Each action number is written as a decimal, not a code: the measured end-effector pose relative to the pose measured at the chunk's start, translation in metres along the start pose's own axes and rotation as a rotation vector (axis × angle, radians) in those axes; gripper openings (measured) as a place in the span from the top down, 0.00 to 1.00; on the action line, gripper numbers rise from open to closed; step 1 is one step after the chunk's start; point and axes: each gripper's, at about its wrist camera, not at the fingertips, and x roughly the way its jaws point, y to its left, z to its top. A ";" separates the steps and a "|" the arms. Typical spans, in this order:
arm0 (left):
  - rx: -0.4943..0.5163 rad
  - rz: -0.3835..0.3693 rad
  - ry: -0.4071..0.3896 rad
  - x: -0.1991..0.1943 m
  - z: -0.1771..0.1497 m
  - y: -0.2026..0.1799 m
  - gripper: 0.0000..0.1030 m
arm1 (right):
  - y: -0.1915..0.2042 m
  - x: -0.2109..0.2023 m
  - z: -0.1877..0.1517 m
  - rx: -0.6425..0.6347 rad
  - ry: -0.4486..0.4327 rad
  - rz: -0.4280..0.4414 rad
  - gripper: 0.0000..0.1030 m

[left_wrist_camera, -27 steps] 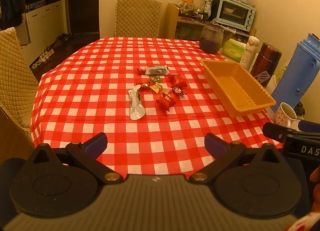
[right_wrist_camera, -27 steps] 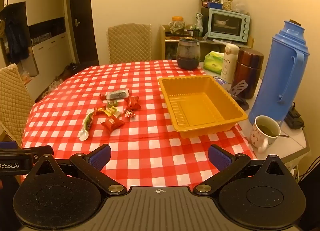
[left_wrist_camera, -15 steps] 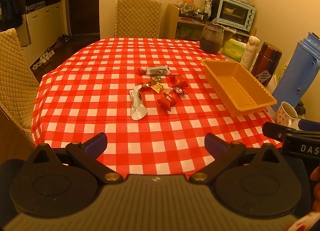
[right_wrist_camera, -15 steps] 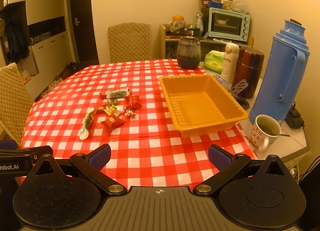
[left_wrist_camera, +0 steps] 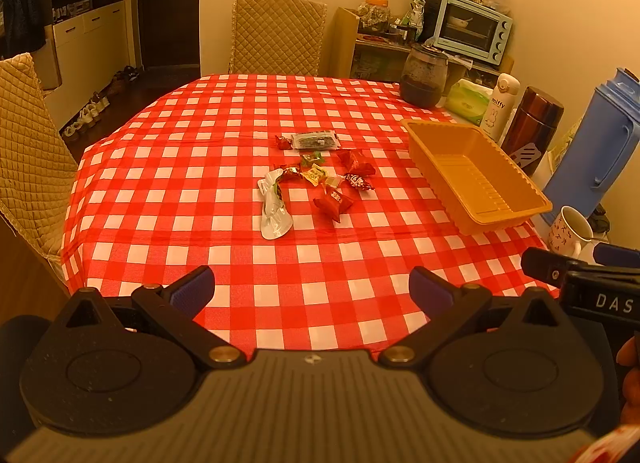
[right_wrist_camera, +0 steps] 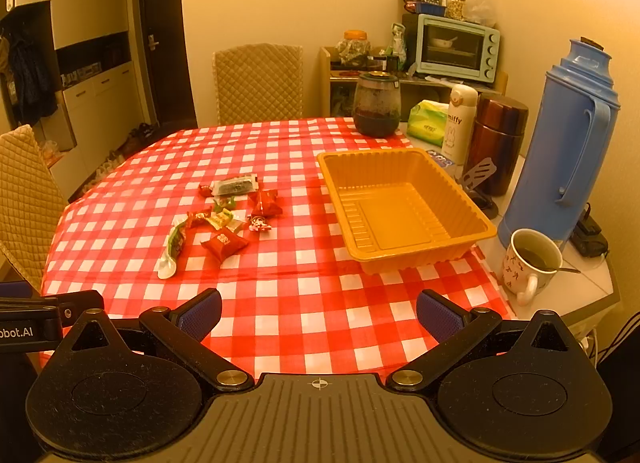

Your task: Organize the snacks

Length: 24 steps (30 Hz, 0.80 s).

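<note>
Several wrapped snacks lie in a loose pile mid-table on the red checked cloth: a red packet, a long silver-green wrapper, a dark flat packet and small candies. An empty orange tray stands to their right. My left gripper hovers open over the table's near edge, well short of the pile. My right gripper is open too, near the front edge, nothing between its fingers.
A blue thermos, brown flask, white bottle, dark jar and a filled mug stand right of the tray. Padded chairs sit at the far side and left. A toaster oven is on a back shelf.
Both grippers have stayed open and almost still; the views have shifted only slightly. The snacks and tray have not moved.
</note>
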 end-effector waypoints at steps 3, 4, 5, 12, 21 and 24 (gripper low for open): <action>0.000 0.003 0.000 0.000 0.000 -0.001 0.00 | 0.000 0.001 -0.001 -0.001 -0.002 -0.002 0.00; 0.001 0.002 0.000 0.000 0.000 -0.001 0.00 | 0.000 0.001 -0.001 -0.001 -0.002 -0.001 0.00; 0.001 0.002 0.000 0.000 0.000 -0.001 0.00 | 0.000 0.001 -0.001 0.000 -0.002 -0.002 0.00; -0.001 0.002 0.001 0.000 0.000 -0.001 0.00 | 0.000 0.001 0.000 -0.001 -0.002 -0.002 0.00; 0.000 0.003 0.001 0.000 -0.001 -0.002 0.00 | 0.000 0.001 0.000 0.000 -0.002 -0.002 0.00; -0.001 0.002 0.002 0.000 -0.001 -0.002 0.00 | 0.000 0.001 0.000 -0.001 -0.002 -0.002 0.00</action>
